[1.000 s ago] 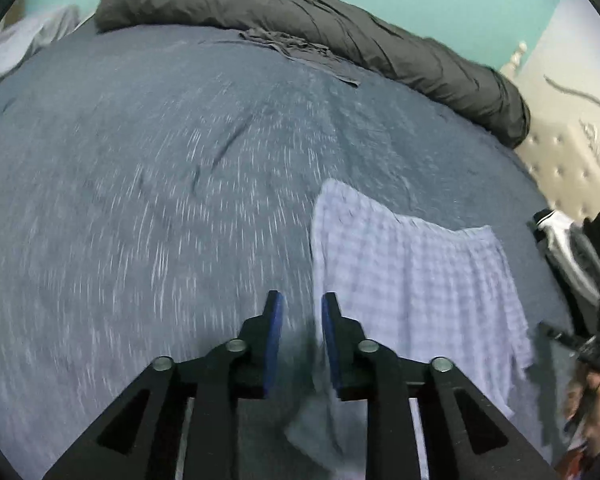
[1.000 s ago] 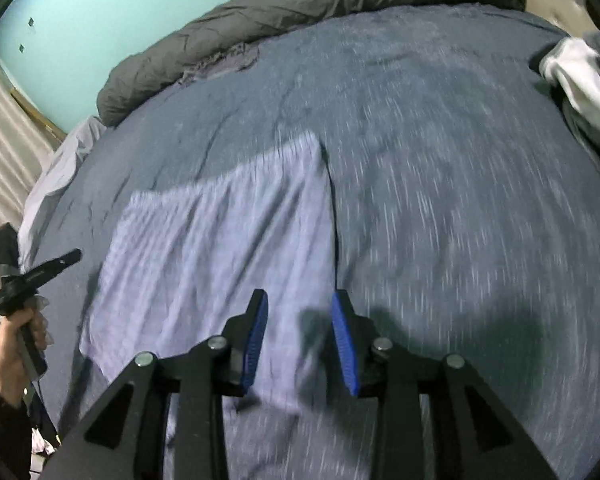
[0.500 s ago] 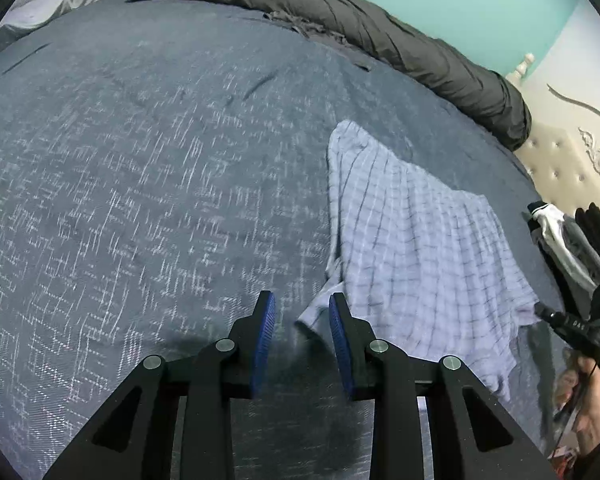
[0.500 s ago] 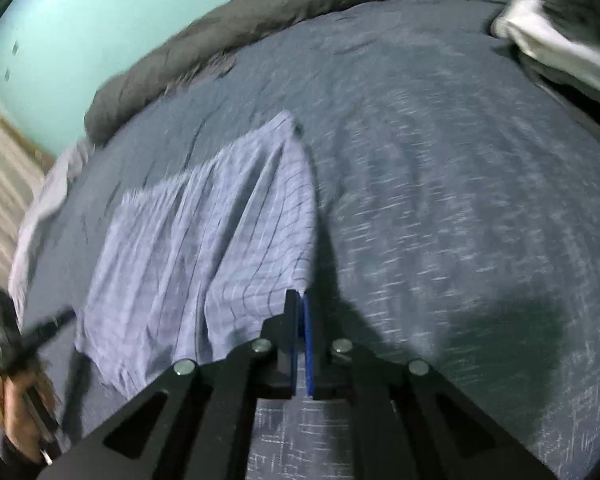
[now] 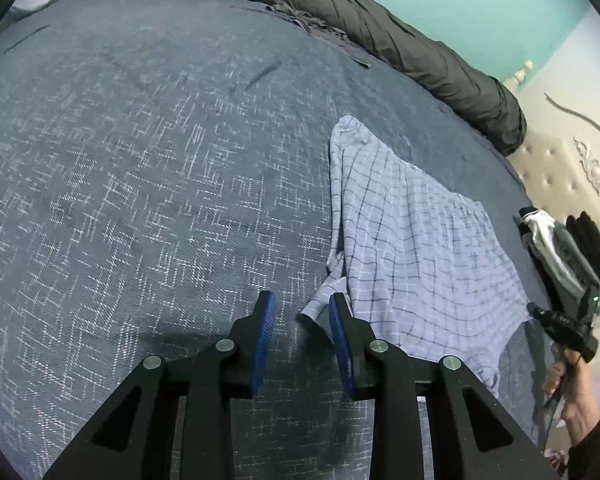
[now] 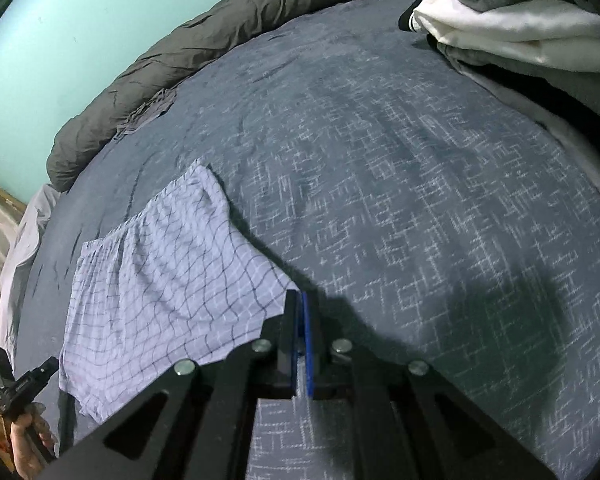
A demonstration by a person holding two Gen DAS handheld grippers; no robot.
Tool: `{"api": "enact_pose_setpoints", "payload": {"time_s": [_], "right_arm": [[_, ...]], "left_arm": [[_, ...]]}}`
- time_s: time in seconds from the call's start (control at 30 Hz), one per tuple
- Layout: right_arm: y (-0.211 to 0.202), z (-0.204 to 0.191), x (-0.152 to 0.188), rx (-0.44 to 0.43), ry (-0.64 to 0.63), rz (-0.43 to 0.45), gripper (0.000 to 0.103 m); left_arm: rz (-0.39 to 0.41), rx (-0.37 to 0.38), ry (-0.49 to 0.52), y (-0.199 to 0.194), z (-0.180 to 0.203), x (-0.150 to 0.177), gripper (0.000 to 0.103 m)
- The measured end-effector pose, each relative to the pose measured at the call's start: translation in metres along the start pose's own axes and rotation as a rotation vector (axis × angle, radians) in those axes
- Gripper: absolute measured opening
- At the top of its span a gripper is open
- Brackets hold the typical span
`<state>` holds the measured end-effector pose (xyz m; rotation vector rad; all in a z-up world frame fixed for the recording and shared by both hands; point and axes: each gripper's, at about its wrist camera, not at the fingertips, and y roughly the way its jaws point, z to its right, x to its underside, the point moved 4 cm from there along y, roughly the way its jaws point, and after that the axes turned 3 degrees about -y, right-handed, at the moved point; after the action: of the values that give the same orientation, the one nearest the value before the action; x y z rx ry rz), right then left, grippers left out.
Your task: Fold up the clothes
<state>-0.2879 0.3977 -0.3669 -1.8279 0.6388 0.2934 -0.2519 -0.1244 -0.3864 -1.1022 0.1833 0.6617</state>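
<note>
Pale blue checked shorts lie spread on the dark blue bedspread. My left gripper is open just above the bedspread. The shorts' near left corner lies between its blue pads. My right gripper is shut on the shorts at their near right corner, and that edge is raised off the bed with a shadow under it. In the left wrist view the right gripper shows at the right edge, held by a hand.
A rolled dark grey duvet runs along the far side under a teal wall. A stack of folded clothes sits at the right beside a tufted headboard. Open bedspread stretches to the left of the shorts.
My right gripper went from open to shut on the shorts' corner and lifted that edge. My left gripper drew back to the near left corner and stayed open.
</note>
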Motion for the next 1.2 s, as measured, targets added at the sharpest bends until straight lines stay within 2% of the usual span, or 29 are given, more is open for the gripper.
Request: {"api": "enact_pose_setpoints", "payload": {"time_s": [0.27, 0.3, 0.33, 0.47, 0.67, 0.73, 0.83, 1.0, 1.2], "right_arm": [[0.003, 0.005, 0.007, -0.005, 0.010, -0.030, 0.002], [0.004, 0.005, 0.007, -0.005, 0.011, -0.031, 0.002], [0.005, 0.003, 0.007, -0.004, 0.011, -0.033, 0.002], [0.005, 0.003, 0.007, -0.001, 0.010, -0.038, 0.002], [0.005, 0.004, 0.006, 0.002, -0.002, -0.043, 0.002], [0.006, 0.005, 0.005, 0.006, -0.011, -0.046, 0.002], [0.008, 0.007, 0.004, 0.011, -0.012, -0.051, 0.002], [0.008, 0.008, 0.002, 0.024, -0.014, -0.060, 0.002], [0.011, 0.009, 0.003, 0.013, -0.010, -0.060, 0.002]], "left_arm": [[-0.018, 0.044, -0.005, 0.010, 0.003, 0.004, 0.030], [-0.020, 0.050, -0.006, 0.012, 0.003, 0.005, 0.019], [-0.022, 0.055, -0.006, 0.013, 0.003, 0.005, 0.003], [-0.025, 0.074, -0.010, 0.016, 0.004, 0.007, 0.002], [0.100, 0.017, -0.050, -0.029, -0.015, -0.001, 0.002], [0.106, 0.009, -0.083, -0.034, -0.025, 0.001, 0.002], [0.076, 0.017, -0.162, -0.027, -0.041, 0.009, 0.002], [0.051, 0.011, -0.219, -0.017, -0.055, 0.017, 0.002], [0.041, 0.017, -0.209, -0.008, -0.050, 0.014, 0.002]]}}
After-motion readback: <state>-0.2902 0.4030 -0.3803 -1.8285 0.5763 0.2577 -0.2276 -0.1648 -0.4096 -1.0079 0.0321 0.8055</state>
